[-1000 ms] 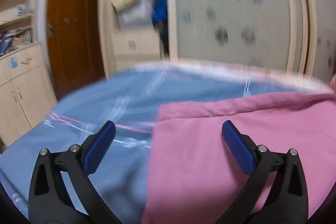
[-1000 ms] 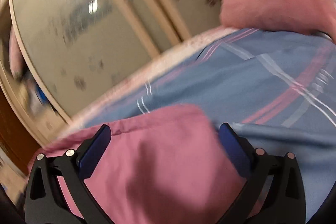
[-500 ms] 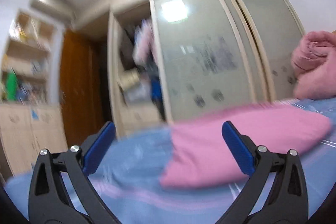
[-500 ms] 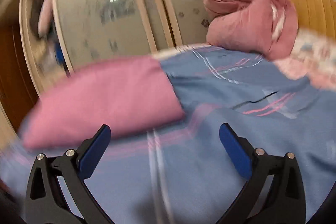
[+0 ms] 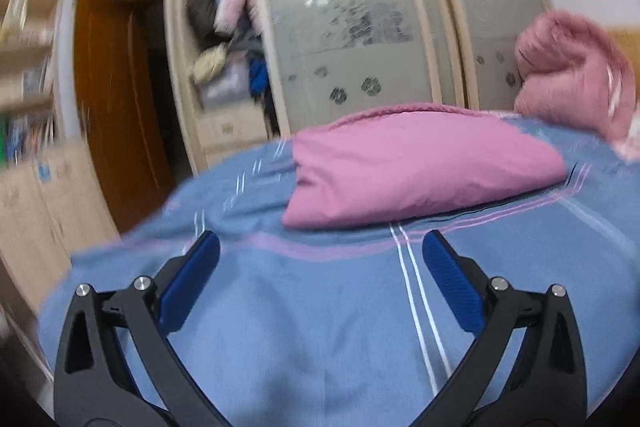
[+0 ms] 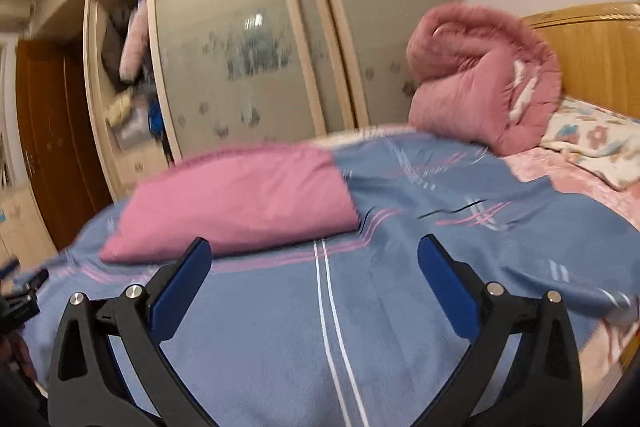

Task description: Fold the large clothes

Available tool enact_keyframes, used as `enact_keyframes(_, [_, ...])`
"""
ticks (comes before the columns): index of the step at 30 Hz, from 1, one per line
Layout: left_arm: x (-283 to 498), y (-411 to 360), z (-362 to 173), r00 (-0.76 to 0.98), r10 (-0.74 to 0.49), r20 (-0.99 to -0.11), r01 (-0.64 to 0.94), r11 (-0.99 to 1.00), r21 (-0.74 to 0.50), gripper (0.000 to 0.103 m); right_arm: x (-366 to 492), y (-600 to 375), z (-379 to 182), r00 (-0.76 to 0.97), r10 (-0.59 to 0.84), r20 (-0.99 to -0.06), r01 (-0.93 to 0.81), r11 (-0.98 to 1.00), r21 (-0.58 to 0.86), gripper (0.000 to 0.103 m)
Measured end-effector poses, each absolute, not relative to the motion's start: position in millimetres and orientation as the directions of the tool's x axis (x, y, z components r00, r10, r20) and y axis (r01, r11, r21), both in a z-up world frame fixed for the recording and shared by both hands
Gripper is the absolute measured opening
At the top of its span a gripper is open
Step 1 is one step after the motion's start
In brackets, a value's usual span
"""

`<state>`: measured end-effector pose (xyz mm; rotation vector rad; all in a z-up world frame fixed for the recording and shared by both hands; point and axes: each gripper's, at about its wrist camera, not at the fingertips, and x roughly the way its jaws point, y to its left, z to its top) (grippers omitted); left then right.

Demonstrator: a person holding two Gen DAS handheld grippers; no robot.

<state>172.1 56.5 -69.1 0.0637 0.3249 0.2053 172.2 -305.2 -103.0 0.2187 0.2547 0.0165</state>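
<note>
A folded pink garment (image 5: pixel 416 167) lies flat on the blue striped bedspread (image 5: pixel 320 327), towards the far side of the bed. It also shows in the right wrist view (image 6: pixel 240 199) on the same bedspread (image 6: pixel 400 307). My left gripper (image 5: pixel 320 255) is open and empty, held above the bedspread and short of the garment's near edge. My right gripper (image 6: pixel 314 255) is open and empty too, close to the garment's near edge. Neither gripper touches the garment.
A rolled pink quilt (image 6: pixel 484 75) sits at the head of the bed by the wooden headboard (image 6: pixel 596 43), next to a floral pillow (image 6: pixel 592 143). A wardrobe with sliding glass doors (image 5: pixel 352 39) and an open compartment of clothes (image 5: pixel 228 39) stands beyond the bed.
Both grippers have pulled back from the pink garment and risen. A second ago their open jaws were over it; now it lies folded and free on the bed ahead.
</note>
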Motion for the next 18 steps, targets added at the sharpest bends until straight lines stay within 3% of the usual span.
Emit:
enact_keyframes(4, [136,81,-66,0.904,0.272,-0.331,-0.302,0.953,-0.040,0.101,130,-305,-92,0.984,0.048,-0.173,-0.014,0.981,0.196,0.102])
enact_keyframes(7, [117,90,-62,0.905,0.277,-0.322,-0.316,0.946,-0.075,0.101,117,-293,-80,0.981,0.036,-0.188,-0.024,0.997,0.068,0.102])
enact_keyframes(11, [107,85,-52,0.907,0.262,-0.329,-0.286,0.958,-0.024,0.101,102,-287,-65,0.987,-0.028,-0.157,0.017,0.998,-0.067,0.102])
enact_keyframes(18, [99,74,-47,0.925,0.266,-0.272,-0.260,0.964,0.057,0.101,118,-287,-87,0.964,-0.059,-0.258,0.041,0.996,-0.075,0.102])
